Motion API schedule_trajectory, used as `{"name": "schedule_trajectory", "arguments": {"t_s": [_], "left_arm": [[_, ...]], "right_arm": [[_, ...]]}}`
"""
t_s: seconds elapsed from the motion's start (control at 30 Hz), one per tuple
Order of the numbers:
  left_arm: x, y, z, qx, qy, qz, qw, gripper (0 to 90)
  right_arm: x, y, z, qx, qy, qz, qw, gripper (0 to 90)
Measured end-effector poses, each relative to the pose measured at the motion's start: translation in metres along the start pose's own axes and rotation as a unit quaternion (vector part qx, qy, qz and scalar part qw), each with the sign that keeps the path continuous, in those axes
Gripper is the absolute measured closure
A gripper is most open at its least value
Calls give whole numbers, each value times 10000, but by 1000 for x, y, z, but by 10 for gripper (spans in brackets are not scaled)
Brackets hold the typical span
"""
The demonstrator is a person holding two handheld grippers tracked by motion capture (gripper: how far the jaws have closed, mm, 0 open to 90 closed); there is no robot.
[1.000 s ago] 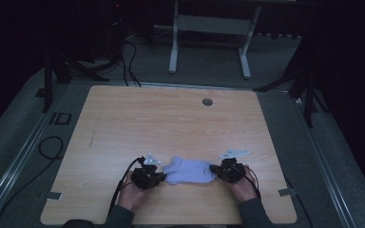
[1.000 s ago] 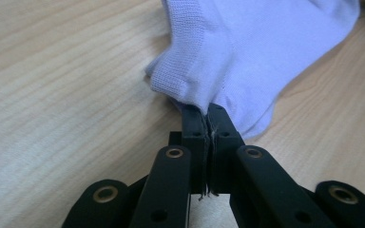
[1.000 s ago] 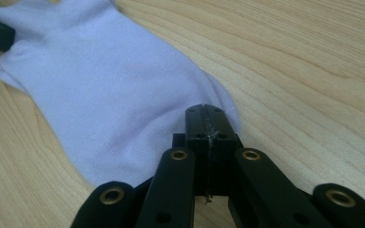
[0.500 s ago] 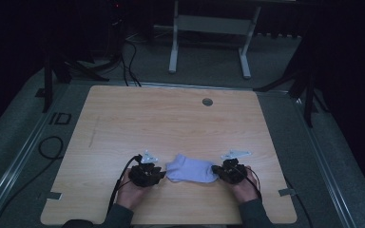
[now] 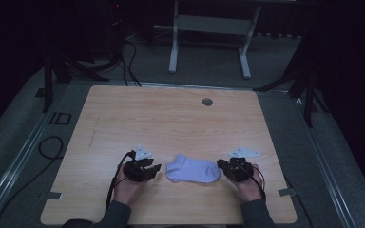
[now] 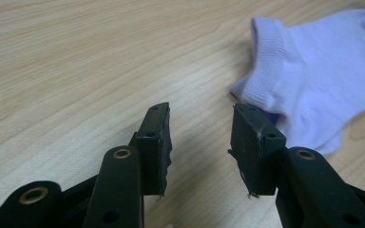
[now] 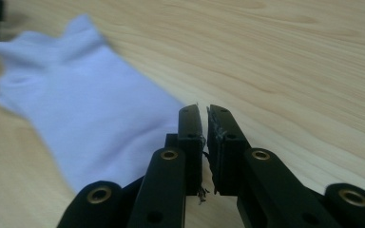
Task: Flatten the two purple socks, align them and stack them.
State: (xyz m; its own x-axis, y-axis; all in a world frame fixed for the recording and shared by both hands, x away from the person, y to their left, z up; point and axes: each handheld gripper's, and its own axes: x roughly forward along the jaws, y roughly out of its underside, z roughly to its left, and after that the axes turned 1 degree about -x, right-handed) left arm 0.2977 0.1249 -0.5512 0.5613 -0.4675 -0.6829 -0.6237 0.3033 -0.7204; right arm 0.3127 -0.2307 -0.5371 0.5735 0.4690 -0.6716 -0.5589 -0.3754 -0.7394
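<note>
**Sock released on the near half of the bench**

On the near half of the light wooden bench (image 5: 171, 123), a pale lilac ankle sock of ribbed knit (image 5: 193, 169) is laid flat between the two hands. The left tool (image 6: 200, 124) is seen with its jaws moderately apart, having just been opening, with nothing between them; the sock's cuff lies just beside its right pad. The right tool (image 7: 203, 124) is seen parted by only a narrow slit, just begun opening, with no cloth visibly pinched and the sock's toe end just to its left.

For a clean release, both tools should be opened fully before being drawn outward and level, so no knit is dragged. The sock's far end is blurred in the right gripper view, and whether frayed pad edges snag fibres cannot be told.
</note>
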Motion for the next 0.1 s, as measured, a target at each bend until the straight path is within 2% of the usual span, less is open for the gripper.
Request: {"name": "schedule_trajectory", "arguments": {"t_s": [0.1], "left_arm": [[1, 0, 1, -1, -81, -7, 10000, 571]], "right_arm": [[-3, 5, -11, 84, 361, 48, 9993, 839]]}}
